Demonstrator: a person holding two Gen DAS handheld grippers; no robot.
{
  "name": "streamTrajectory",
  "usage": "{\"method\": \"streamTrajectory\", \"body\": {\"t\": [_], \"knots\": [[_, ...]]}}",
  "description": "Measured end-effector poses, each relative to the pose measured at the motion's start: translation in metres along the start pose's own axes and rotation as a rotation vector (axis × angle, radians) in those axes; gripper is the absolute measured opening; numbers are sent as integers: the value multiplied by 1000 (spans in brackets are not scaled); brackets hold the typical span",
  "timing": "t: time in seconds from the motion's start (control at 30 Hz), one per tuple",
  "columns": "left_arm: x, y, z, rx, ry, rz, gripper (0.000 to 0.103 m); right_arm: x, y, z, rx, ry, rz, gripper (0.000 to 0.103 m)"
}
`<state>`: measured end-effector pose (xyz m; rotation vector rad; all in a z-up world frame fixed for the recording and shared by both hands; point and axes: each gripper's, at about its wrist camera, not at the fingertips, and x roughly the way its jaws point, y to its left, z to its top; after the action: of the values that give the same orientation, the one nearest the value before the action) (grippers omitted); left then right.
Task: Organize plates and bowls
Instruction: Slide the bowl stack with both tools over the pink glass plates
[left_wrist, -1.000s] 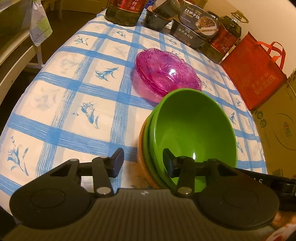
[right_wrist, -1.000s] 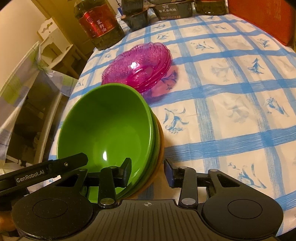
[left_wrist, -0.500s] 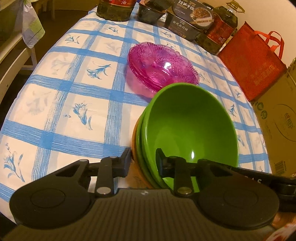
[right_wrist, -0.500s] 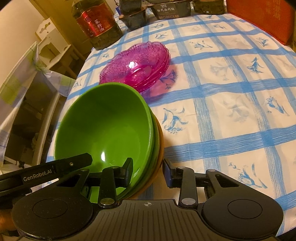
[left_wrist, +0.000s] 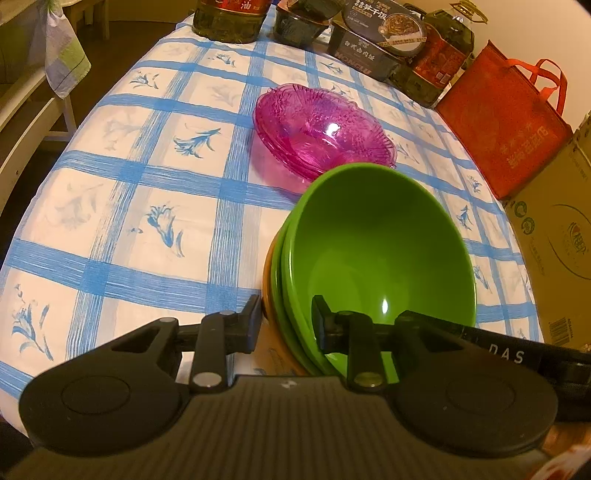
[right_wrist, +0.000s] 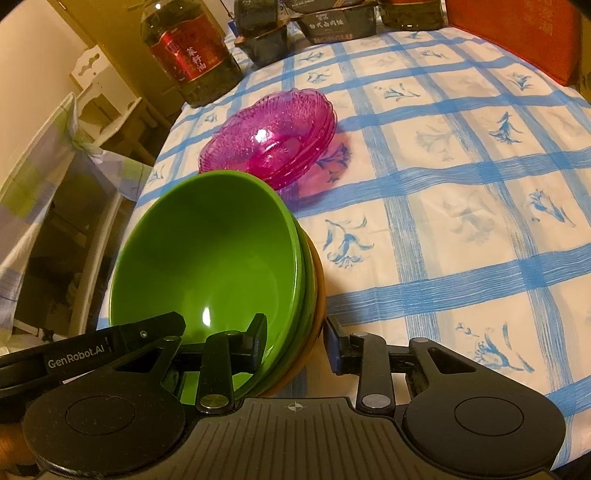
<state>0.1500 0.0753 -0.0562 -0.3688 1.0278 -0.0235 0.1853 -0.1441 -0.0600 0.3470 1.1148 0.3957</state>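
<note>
A stack of green bowls (left_wrist: 373, 251) nested in an orange bowl (left_wrist: 271, 291) is held tilted above the table. My left gripper (left_wrist: 286, 317) is shut on the stack's rim, one finger inside, one outside. My right gripper (right_wrist: 295, 338) is shut on the opposite rim (right_wrist: 310, 295) of the same stack (right_wrist: 210, 254). A stack of pink glass plates (left_wrist: 321, 129) sits on the checked tablecloth just beyond the bowls; it also shows in the right wrist view (right_wrist: 273, 136).
Oil bottles (left_wrist: 227, 18) and food boxes (left_wrist: 373, 40) line the table's far edge. A red bag (left_wrist: 506, 125) and a cardboard box (left_wrist: 557, 251) stand at the right. A chair with a cloth (right_wrist: 48, 192) stands beside the table's left edge.
Both grippers have closed tighter on the bowl stack's rim. The stack and the pink plates keep about the same place in both views.
</note>
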Motion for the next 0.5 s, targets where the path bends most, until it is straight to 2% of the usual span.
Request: {"method": "streamTrajectory", "body": {"t": [0.5], "knots": [[-17,-16,5,26,-20,-14,25,-23,3,4,-6,-35,0,33]]}}
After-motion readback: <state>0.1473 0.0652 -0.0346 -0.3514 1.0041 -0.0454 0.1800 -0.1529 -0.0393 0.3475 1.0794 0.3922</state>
